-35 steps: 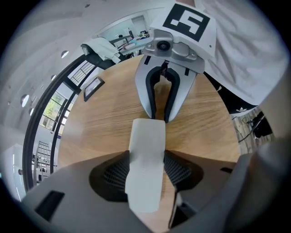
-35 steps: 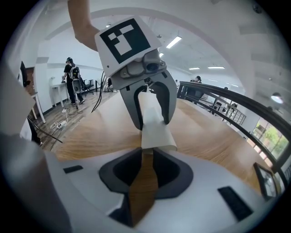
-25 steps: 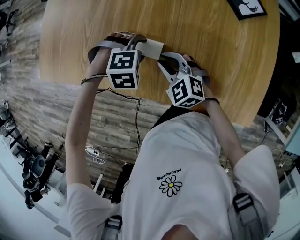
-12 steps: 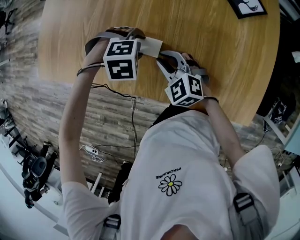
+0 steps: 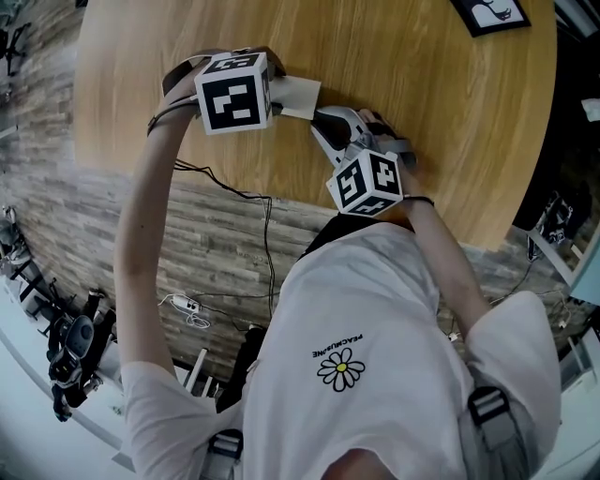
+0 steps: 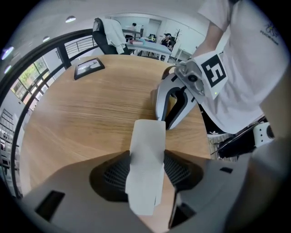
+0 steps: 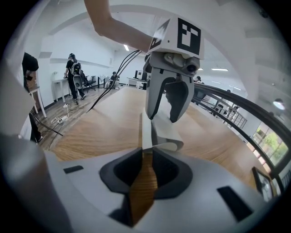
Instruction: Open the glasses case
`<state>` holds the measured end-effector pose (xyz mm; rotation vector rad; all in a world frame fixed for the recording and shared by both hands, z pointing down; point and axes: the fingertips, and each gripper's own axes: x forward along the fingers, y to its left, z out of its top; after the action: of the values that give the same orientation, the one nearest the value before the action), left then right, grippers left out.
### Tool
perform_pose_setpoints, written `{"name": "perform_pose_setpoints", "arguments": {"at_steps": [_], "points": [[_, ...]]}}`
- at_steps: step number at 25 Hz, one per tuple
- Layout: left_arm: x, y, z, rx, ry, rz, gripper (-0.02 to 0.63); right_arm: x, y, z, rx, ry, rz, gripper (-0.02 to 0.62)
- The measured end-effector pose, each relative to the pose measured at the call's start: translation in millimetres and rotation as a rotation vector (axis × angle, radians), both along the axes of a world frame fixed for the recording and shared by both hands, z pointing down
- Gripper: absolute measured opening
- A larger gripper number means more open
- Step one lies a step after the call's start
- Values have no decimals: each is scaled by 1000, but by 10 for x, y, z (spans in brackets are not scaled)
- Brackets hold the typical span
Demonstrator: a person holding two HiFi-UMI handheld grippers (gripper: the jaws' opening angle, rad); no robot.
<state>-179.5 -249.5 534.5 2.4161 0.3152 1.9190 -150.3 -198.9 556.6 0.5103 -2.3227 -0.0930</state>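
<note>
The left gripper (image 6: 145,169) has its fingers (image 6: 111,175) clamped across the white glasses case (image 6: 146,150). The right gripper (image 7: 144,157) fingers (image 7: 125,170), just now closing further, pinch the case's upright flap (image 7: 146,132). Compared with the earlier frame, the left gripper's marker cube (image 5: 232,91) has tipped farther over the case, which remains between both grippers above the worktop (image 5: 403,84).

In the head view, the left gripper (image 5: 270,86) with its marker cube is covering most of the white flat glasses case (image 5: 298,97). At upper right, the frame edge is cutting off a black-framed picture (image 5: 489,14).
</note>
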Motion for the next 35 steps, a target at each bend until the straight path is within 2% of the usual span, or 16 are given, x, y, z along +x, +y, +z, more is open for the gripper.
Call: {"name": "perform_pose_setpoints", "arguments": {"at_steps": [2,5,9,13,21,26,29,31,35], "points": [[-1,-22,-18,-7,-13,-2,245,-1,-6,1,-8,-4,0,74],[14,-47,-74,24,-5,-7,219,4,-3,8,-9,-3,0,72],[24,-190,-188,114,26,-40,141,5,3,18,-7,-1,-1,71],[-9,-334,-200,208,7,-48,126,22,-4,11,3,3,-5,67],[-45,-405,-261,253,53,-136,126,28,3,18,7,5,-6,66],[-46,-480,-521,317,112,-196,115,56,1,17,5,-1,8,62],[-82,-497,-742,363,139,-234,115,70,-6,-72,26,-20,19,21],[-100,-483,-906,401,161,-267,110,76,13,-187,22,-48,33,21],[-120,-416,-1323,546,244,-350,35,76,19,-559,36,-145,92,18]]}}
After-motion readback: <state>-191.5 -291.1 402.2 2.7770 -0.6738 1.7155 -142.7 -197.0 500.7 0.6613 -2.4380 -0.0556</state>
